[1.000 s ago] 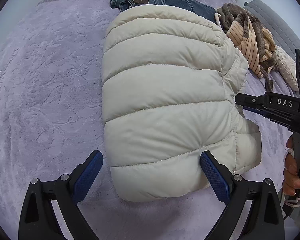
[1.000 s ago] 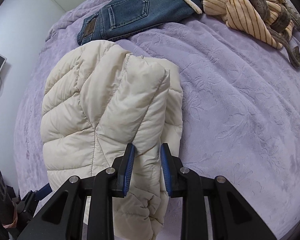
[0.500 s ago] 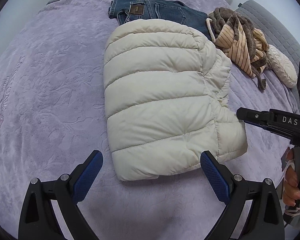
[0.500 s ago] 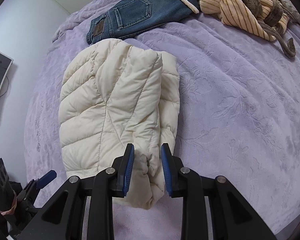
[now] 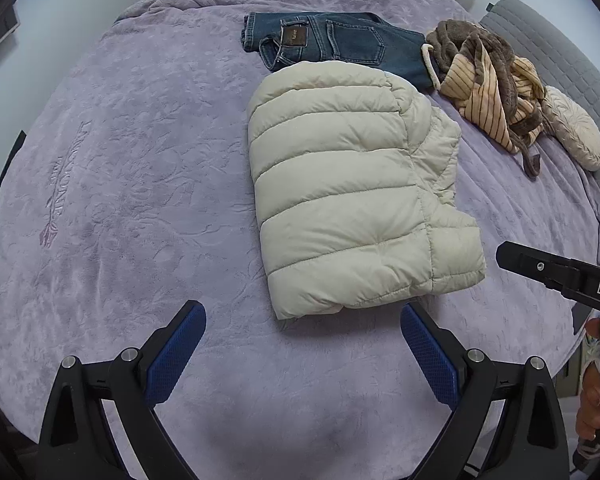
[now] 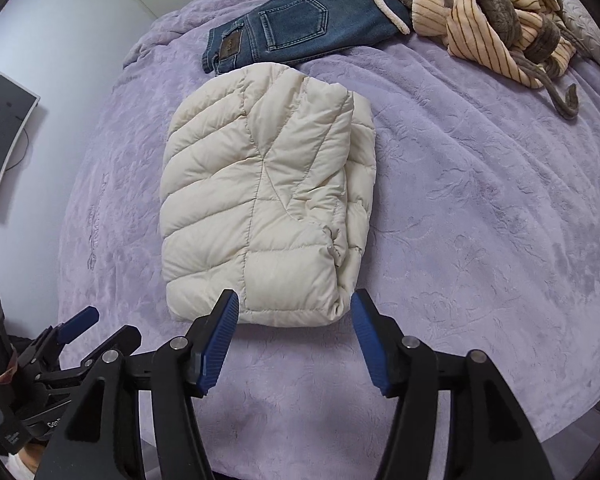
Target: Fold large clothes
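Observation:
A cream puffer jacket (image 5: 352, 192) lies folded into a thick rectangle on the purple bedspread (image 5: 132, 200); it also shows in the right wrist view (image 6: 268, 200). My left gripper (image 5: 302, 328) is open and empty, just short of the jacket's near edge. My right gripper (image 6: 294, 318) is open and empty, its jaws standing either side of the jacket's near corner without touching it. The right gripper's body shows at the right of the left wrist view (image 5: 560, 276).
Folded blue jeans (image 5: 332, 44) lie beyond the jacket. A crumpled striped brown-and-tan garment (image 5: 492, 80) and a cream pillow (image 5: 576, 132) lie at the far right. A grey headboard (image 5: 560, 60) stands behind them. A monitor (image 6: 4, 140) hangs on the left wall.
My right gripper let go of the jacket's corner and opened. Both grippers drew back from the jacket, which now lies flat and folded on the bed.

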Action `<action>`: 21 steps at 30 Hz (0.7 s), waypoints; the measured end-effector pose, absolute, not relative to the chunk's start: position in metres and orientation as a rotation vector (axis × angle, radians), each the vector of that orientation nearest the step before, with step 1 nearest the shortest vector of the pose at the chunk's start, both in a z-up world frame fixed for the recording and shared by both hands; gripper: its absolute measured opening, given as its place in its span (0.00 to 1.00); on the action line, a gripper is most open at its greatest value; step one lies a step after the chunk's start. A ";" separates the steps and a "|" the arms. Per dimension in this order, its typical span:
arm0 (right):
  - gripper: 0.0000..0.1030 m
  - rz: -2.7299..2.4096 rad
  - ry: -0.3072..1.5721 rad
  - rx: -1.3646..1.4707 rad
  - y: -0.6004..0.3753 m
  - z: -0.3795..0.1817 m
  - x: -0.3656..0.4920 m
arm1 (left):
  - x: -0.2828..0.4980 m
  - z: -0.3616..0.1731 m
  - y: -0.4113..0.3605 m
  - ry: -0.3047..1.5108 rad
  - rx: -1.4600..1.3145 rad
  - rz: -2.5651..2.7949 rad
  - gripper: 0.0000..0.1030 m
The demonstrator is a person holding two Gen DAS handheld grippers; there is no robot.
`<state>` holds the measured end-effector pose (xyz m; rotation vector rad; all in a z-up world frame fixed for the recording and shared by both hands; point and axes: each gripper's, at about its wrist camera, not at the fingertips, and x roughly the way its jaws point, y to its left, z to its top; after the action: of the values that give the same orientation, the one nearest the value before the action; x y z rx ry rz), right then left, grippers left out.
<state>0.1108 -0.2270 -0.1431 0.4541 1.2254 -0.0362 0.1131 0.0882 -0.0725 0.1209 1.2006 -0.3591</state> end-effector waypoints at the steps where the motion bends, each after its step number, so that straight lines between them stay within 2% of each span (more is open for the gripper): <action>1: 0.65 -0.037 1.224 0.447 -0.225 -0.140 0.109 | 0.110 -0.070 0.089 1.199 0.123 -0.361 0.96; 7: 0.79 -0.024 1.198 0.415 -0.213 -0.116 0.096 | 0.098 -0.051 0.091 1.187 0.106 -0.355 0.96; 9: 0.80 -0.027 1.184 0.411 -0.210 -0.109 0.092 | 0.094 -0.043 0.092 1.162 0.108 -0.348 0.96; 10: 0.81 -0.031 1.179 0.407 -0.209 -0.105 0.091 | 0.092 -0.039 0.093 1.152 0.106 -0.344 0.99; 12: 0.84 -0.037 1.171 0.398 -0.206 -0.098 0.087 | 0.090 -0.030 0.095 1.127 0.095 -0.330 0.99; 21: 0.86 -0.086 1.105 0.377 -0.202 -0.073 0.076 | 0.090 -0.004 0.104 1.095 0.093 -0.266 0.99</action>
<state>0.0756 -0.2017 -0.0727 0.3767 1.1054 -0.0861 0.0898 0.1039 -0.0040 0.0933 1.0953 -0.2660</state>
